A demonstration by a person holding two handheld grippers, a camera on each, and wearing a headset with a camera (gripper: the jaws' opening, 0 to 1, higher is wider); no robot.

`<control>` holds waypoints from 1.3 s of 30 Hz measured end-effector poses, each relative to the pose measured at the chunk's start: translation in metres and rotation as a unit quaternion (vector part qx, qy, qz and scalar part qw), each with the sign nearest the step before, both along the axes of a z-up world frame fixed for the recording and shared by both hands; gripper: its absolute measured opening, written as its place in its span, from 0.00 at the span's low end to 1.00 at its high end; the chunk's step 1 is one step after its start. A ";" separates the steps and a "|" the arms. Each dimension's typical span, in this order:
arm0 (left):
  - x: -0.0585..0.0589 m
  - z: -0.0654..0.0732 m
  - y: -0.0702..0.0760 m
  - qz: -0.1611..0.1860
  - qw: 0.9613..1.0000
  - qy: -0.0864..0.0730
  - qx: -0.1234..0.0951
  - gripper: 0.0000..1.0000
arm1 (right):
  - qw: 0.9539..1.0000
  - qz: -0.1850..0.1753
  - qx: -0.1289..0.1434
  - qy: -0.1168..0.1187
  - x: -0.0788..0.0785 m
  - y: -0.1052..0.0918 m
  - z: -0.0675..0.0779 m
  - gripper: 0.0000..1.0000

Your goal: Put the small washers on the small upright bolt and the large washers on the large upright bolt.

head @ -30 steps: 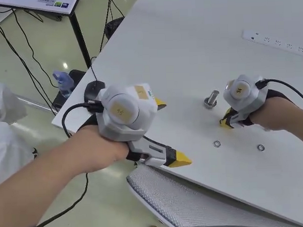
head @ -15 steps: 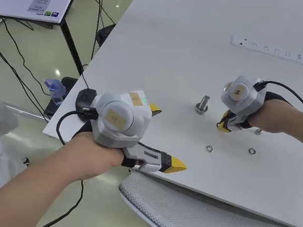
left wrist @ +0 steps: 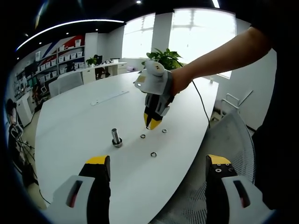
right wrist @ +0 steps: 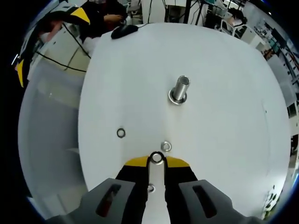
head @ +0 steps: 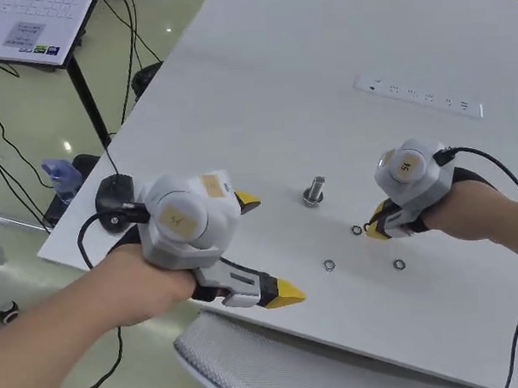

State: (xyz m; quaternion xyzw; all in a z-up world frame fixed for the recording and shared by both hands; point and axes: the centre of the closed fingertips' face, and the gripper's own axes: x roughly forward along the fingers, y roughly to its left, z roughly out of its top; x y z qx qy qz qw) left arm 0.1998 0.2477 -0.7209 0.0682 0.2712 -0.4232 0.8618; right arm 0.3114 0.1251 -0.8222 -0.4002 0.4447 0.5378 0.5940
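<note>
One steel upright bolt [head: 313, 192] [right wrist: 180, 90] [left wrist: 116, 137] stands mid-table on the white table [head: 264, 83]. Three small washers lie flat in front of it: one [head: 356, 230] beside the right gripper's tips, one [head: 329, 265], one [head: 398, 264]. My right gripper [head: 377, 231] [right wrist: 157, 162] [left wrist: 150, 123] points down at the table right of the bolt. It is shut on a small washer [right wrist: 157, 158] pinched at its yellow tips. My left gripper [head: 268, 245] [left wrist: 158, 161] hangs over the table's near edge, left of the bolt, open with nothing between its jaws.
A white power strip [head: 417, 95] lies at the back of the table. A laptop [head: 32, 19] sits on a stand at far left. A grey mesh chair [head: 273, 364] is below the near table edge. Cables and a blue bottle [head: 61, 175] are on the floor.
The head camera has shifted, so everything sits further left. My right gripper is now further to the right of the bolt, and a washer beside its tips has come into sight.
</note>
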 end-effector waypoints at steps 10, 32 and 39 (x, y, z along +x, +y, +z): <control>0.007 -0.005 -0.008 0.006 1.000 0.001 -0.010 0.86 | 0.999 -0.032 -0.004 -0.004 0.003 -0.040 0.008 0.12; 0.030 -0.010 -0.006 0.061 0.998 0.000 -0.031 0.99 | 0.998 -0.058 -0.001 -0.002 0.026 -0.084 0.009 0.12; 0.032 -0.015 -0.009 0.065 0.998 0.000 -0.022 0.98 | 0.998 -0.057 0.002 -0.009 0.041 -0.084 0.016 0.12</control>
